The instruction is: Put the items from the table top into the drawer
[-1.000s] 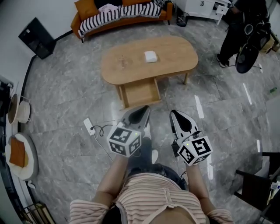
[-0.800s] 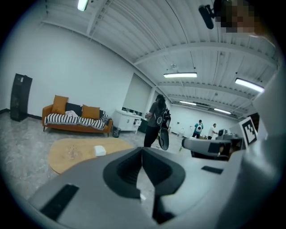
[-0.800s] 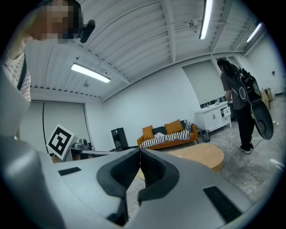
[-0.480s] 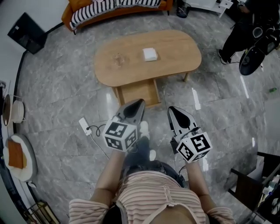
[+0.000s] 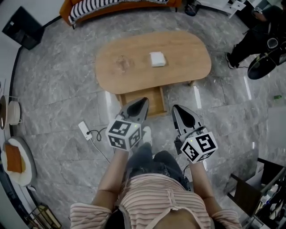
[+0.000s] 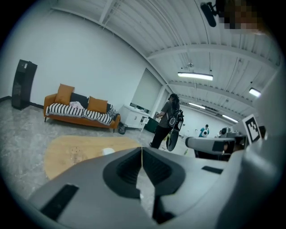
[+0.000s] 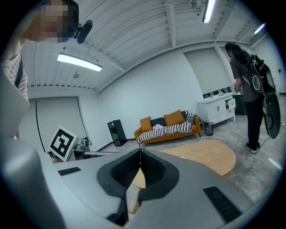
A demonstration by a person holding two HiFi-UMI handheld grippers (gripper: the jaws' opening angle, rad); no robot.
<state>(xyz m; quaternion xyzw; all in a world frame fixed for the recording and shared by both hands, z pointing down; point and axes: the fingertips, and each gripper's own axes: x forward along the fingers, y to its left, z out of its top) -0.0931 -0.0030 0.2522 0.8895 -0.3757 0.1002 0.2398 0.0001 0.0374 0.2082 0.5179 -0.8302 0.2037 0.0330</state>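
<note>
An oval wooden table (image 5: 178, 49) stands ahead, with a small white box (image 5: 157, 59) lying near its middle. A faint pale patch (image 5: 121, 63) lies left of the box; I cannot tell what it is. Under the table's near edge a wooden drawer (image 5: 154, 100) is pulled out. My left gripper (image 5: 145, 101) is shut and empty, its tip over the drawer's front. To its right my right gripper (image 5: 176, 108) is also shut and empty, above the floor. The left gripper view shows the meeting jaws (image 6: 142, 151) with the table (image 6: 76, 152) and box (image 6: 107, 151) beyond. The right gripper (image 7: 140, 152) also faces the table (image 7: 210, 156).
A person in dark clothes (image 5: 252, 38) stands right of the table. An orange sofa (image 5: 111, 5) with a striped blanket lines the far wall. A white power strip with cable (image 5: 84, 130) lies on the marble floor at left. A dark chair (image 5: 250, 197) is at lower right.
Both grippers have moved forward toward the table and drawer, staying shut. The table now sits closer and larger in the head view.
</note>
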